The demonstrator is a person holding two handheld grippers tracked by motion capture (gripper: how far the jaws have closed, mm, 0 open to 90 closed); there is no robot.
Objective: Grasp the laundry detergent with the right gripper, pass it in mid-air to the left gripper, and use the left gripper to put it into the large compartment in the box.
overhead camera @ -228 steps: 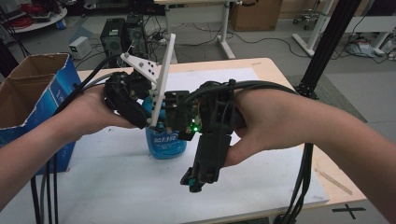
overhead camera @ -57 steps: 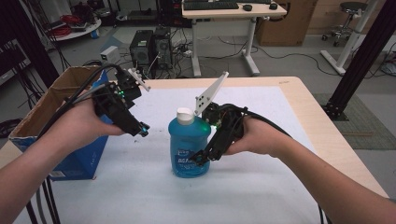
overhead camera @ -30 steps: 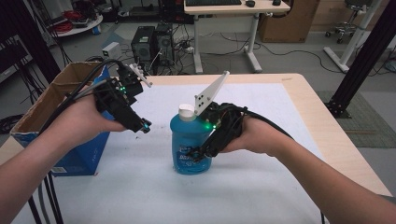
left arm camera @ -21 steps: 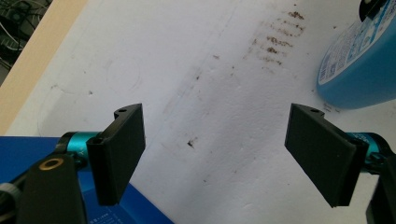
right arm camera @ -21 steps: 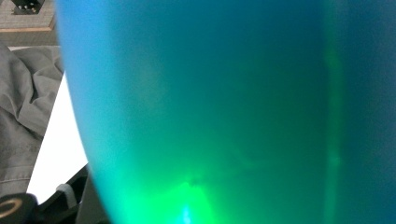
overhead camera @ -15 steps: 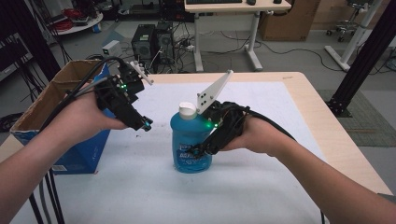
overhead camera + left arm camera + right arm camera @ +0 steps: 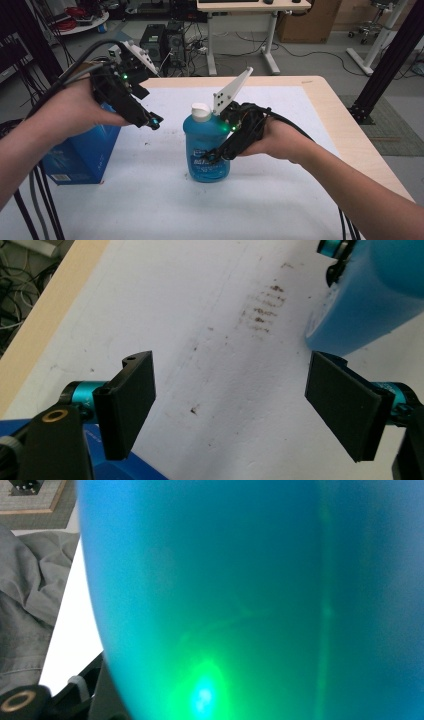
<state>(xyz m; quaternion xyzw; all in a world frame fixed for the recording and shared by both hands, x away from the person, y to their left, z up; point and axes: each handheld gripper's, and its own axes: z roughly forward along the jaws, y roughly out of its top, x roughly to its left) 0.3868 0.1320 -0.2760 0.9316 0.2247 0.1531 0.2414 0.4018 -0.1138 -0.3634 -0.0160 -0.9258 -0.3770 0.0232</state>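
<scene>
2 grippers in play over the white-covered bench (image 7: pixel 280 200). The right gripper (image 7: pixel 216 156) is pressed against the side of the blue bottle (image 7: pixel 205 150), its fingers having just been closing and now clamped on the bottle's body. The bottle stands upright near the middle of the bench, white cap (image 7: pixel 201 112) on top. In the right gripper view the translucent blue wall (image 7: pixel 250 590) sits right up against the camera, with a green glow reflected low on it.

Over to the left gripper (image 7: pixel 152 121): it hangs above the bench, up and to the left of the bottle, well clear of it. Its fingers (image 7: pixel 127 407) stand wide apart with nothing between them, just the stained white cover below. The bottle's base (image 7: pixel 365 305) peeks into the top right corner of that view. A blue box (image 7: pixel 82 155) sits at the bench's left edge, beneath the left hand.
</scene>
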